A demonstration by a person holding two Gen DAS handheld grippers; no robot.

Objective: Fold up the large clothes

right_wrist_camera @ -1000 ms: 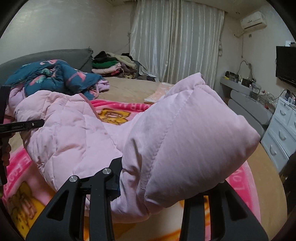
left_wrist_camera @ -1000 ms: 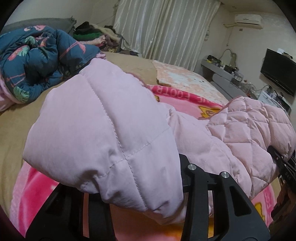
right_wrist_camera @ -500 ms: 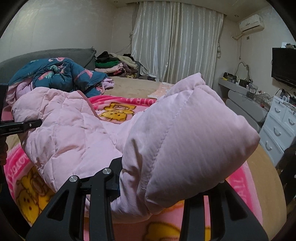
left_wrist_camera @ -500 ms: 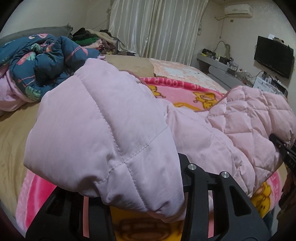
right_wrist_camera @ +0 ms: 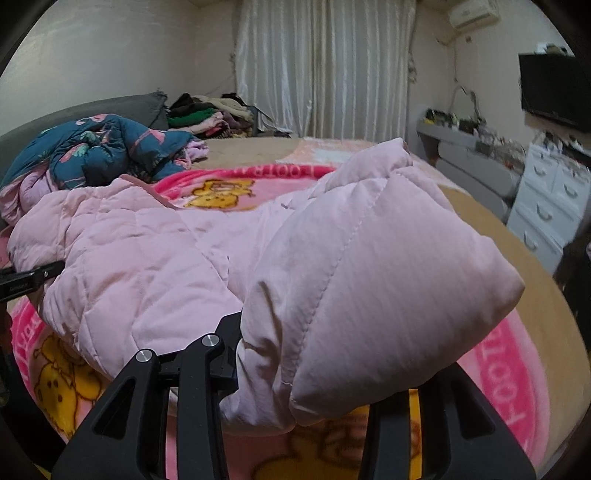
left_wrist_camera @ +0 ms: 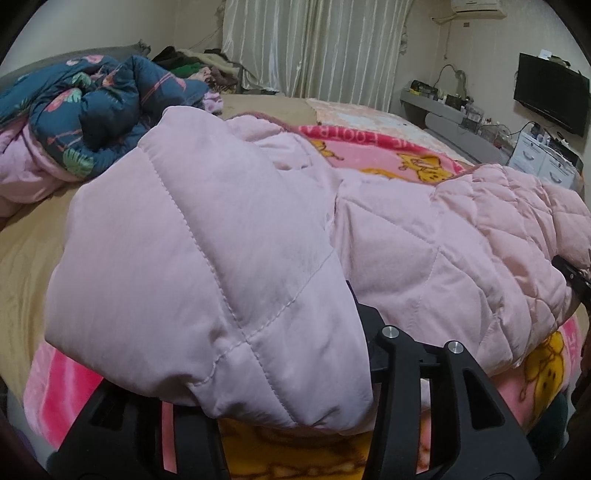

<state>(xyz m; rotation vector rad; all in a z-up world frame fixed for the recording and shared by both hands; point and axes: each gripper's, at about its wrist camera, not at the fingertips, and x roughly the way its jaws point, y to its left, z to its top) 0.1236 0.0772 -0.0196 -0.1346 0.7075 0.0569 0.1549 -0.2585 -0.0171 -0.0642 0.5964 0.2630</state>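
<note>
A: Gripping lower left: left gripper clamped on pink quilted jacket.
B: Confirmed. Centre frame: jacket spread across pink cartoon blanket.
A: Lower right: right gripper clamped on other jacket end.

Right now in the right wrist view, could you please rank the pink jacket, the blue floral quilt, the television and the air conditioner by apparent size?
1. Pink jacket, though closeness to the camera inflates it.
2. Blue floral quilt.
3. Television.
4. Air conditioner, smallest and partly cut off.
</note>
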